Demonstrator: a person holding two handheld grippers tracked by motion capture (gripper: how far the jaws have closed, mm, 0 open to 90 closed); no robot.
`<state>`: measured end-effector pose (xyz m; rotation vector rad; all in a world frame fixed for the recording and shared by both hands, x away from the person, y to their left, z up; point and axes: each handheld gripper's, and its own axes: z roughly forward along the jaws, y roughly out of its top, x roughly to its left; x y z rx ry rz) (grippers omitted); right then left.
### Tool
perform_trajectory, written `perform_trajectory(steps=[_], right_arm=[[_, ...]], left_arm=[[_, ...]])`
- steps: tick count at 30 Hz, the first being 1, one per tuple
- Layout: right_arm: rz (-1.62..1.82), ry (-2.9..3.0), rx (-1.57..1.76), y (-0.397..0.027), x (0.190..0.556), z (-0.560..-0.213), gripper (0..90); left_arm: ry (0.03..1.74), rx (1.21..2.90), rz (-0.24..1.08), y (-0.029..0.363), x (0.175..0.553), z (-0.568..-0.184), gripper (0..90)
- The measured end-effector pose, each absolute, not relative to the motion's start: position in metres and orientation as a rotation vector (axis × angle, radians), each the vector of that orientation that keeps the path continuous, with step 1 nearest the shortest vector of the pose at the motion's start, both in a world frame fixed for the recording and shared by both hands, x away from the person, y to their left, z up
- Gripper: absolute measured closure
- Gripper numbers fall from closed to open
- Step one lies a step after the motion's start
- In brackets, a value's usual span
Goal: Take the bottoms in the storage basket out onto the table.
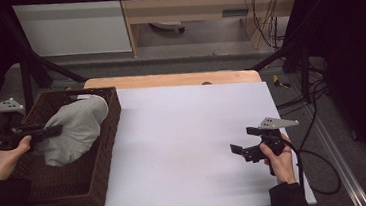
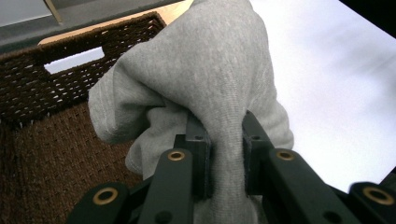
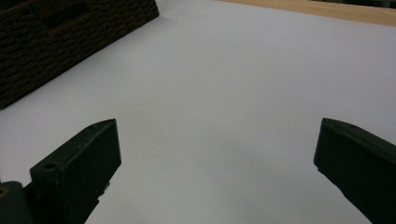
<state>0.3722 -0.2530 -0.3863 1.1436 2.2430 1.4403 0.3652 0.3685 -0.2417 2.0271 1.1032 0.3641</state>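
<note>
So there's one grey cloth and one brown wicker basket, and the basket sits at the left edge of the table. My left tool is clamped on a bunched fold of the cloth, holding it up over the basket with most of the fabric hanging toward the basket's far side. My right tool is near the table's right edge, well apart from the basket, jaws spread wide with nothing in them, just bare white tabletop under it.
</note>
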Motion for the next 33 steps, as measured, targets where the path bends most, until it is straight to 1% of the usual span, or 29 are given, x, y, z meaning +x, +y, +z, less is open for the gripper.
perform_trajectory(steps=[33], right_arm=[[1.437,2.247,1.143,-0.252,0.372,-0.387,1.1]], left_arm=[[1.036,2.028,0.326,0.34,0.362,-0.227,77.5]])
